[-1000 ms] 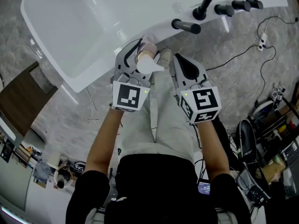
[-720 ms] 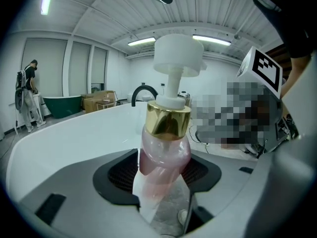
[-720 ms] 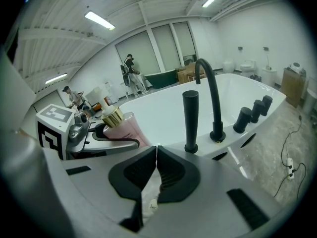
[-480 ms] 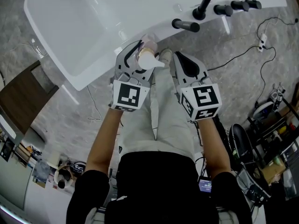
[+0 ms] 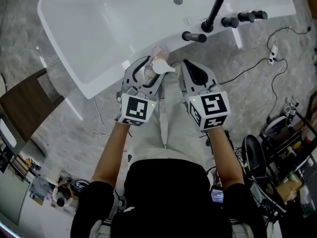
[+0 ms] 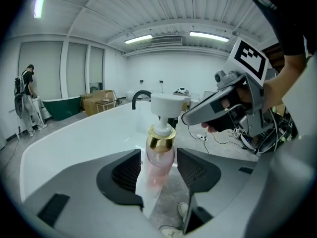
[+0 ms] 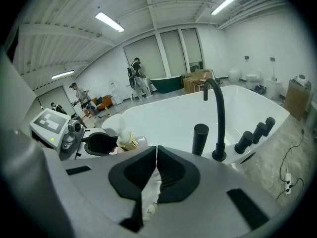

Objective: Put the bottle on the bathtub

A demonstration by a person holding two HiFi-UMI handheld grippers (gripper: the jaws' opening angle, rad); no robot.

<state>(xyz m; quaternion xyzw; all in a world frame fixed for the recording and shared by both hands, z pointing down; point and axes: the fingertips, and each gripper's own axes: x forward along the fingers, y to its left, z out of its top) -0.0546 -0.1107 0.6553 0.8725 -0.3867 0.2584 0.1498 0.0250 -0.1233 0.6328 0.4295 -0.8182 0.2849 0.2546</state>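
One pink pump bottle [image 6: 161,155] sits clamped between the left gripper's [image 5: 148,66] two jaws, at 6 o'clock of the one white bathtub [image 5: 94,33]. The right gripper [image 7: 155,153], at the bottle's 3 o'clock, has its jaws pressed together on nothing.

I look down on grey marbled floor [image 5: 74,133], white bathtub [image 5: 99,33] standing on it, black tap [image 5: 214,6] and knobs [image 5: 242,18] on its rim, dark wooden cabinet [image 5: 25,100] at left

I read a translucent pink bottle [image 6: 159,163] with gold collar and white pump between the left gripper's [image 6: 159,155] grey jaws with black pads. Ahead of it: white bathtub [image 5: 114,29], black faucet [image 7: 218,114]. Below: grey marbled floor [image 5: 257,83].
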